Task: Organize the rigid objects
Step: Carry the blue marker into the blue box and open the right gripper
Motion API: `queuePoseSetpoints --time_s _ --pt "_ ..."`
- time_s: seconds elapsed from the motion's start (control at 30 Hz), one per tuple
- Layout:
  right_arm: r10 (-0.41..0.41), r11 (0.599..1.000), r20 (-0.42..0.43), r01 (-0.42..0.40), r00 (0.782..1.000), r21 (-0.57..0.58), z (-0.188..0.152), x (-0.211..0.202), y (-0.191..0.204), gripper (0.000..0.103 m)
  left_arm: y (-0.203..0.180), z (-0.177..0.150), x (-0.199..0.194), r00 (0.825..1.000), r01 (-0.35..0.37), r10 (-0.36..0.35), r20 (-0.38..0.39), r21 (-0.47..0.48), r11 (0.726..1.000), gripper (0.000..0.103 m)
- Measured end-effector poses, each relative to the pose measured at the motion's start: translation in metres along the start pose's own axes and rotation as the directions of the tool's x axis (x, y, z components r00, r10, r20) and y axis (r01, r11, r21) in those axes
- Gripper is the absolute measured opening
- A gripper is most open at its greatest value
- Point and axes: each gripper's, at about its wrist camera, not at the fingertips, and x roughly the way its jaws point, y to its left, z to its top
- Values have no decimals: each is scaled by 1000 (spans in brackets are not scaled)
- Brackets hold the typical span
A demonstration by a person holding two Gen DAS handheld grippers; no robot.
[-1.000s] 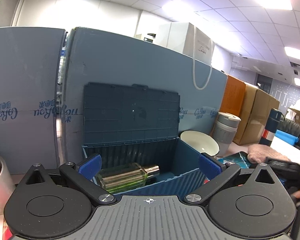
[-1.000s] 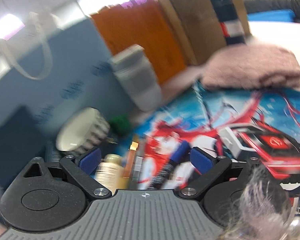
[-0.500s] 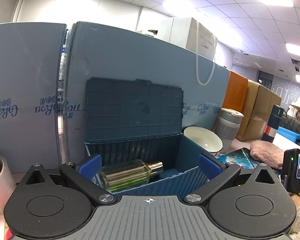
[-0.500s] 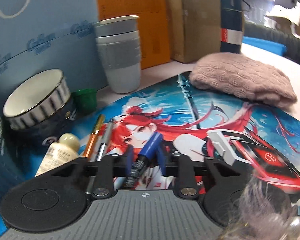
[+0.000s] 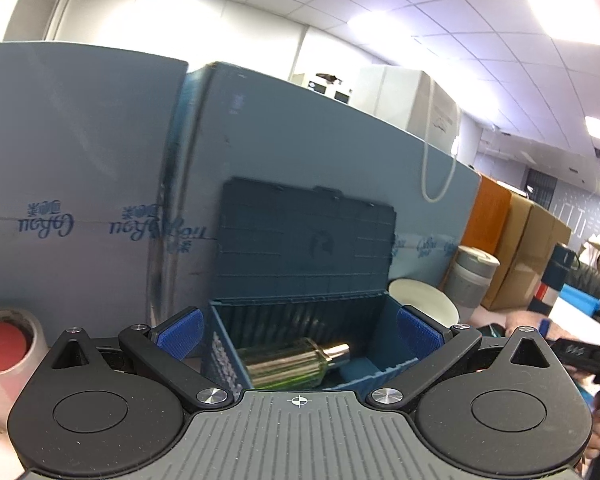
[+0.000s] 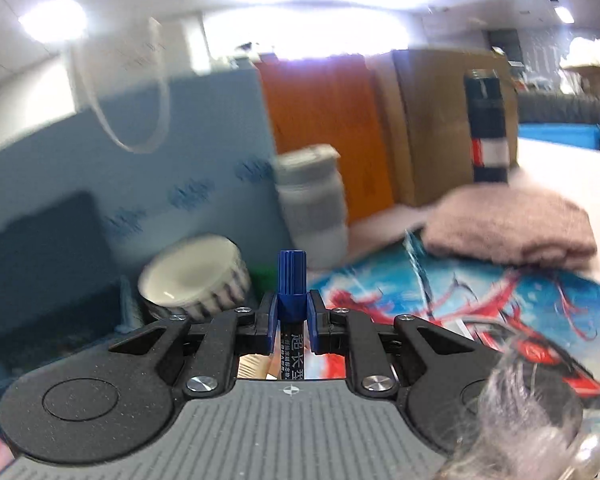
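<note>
My right gripper point(image 6: 292, 316) is shut on a black marker with a blue cap point(image 6: 291, 280), which stands lifted above the printed mat point(image 6: 480, 300). My left gripper point(image 5: 298, 330) stands open and holds nothing, facing an open dark blue storage box point(image 5: 380, 368) with its lid point(image 5: 304, 236) raised. A green-tinted glass bottle with a metal cap point(image 5: 288, 362) lies inside the box. The same box shows blurred in the right wrist view, where the box point(image 6: 40, 280) sits at the left.
A white bowl point(image 6: 192, 280) with a striped side, a small green cup point(image 6: 265, 276) and a grey tumbler point(image 6: 314, 208) stand beside the box. A pink folded cloth point(image 6: 512, 232) lies on the mat. A tape roll point(image 5: 4, 340) sits at left. Blue boards point(image 5: 100, 184) wall the back.
My right gripper closed on the blue-capped marker on the mat and lifted it. The left gripper drifted sideways, so the box now sits more to the right in its view.
</note>
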Motion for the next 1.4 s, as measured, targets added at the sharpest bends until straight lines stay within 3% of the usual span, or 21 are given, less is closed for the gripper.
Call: queuePoseSetpoints --time_s 0.17,0.37,0.53,0.67,1.07,1.4 --pt "125 992 77 -124 989 -22 23 -21 37 14 15 4 -4 1000 -24 25 18 -34 999 103" --pt "288 957 99 -289 953 1 39 -14 92 14 31 8 -7 999 -45 48 25 -78 996 103" --pt "332 942 123 -334 935 -4 24 1 145 14 47 8 -6 998 -61 63 16 -131 989 103" --pt "379 922 84 -384 921 53 10 26 168 14 59 8 -9 996 -80 85 20 -178 981 103" --pt "402 910 -83 -389 912 144 -31 69 171 14 60 7 -5 995 -96 98 -3 -186 978 103" --pt "332 943 -138 -333 933 15 -44 54 168 18 54 4 1 996 -92 89 -28 -149 985 103"
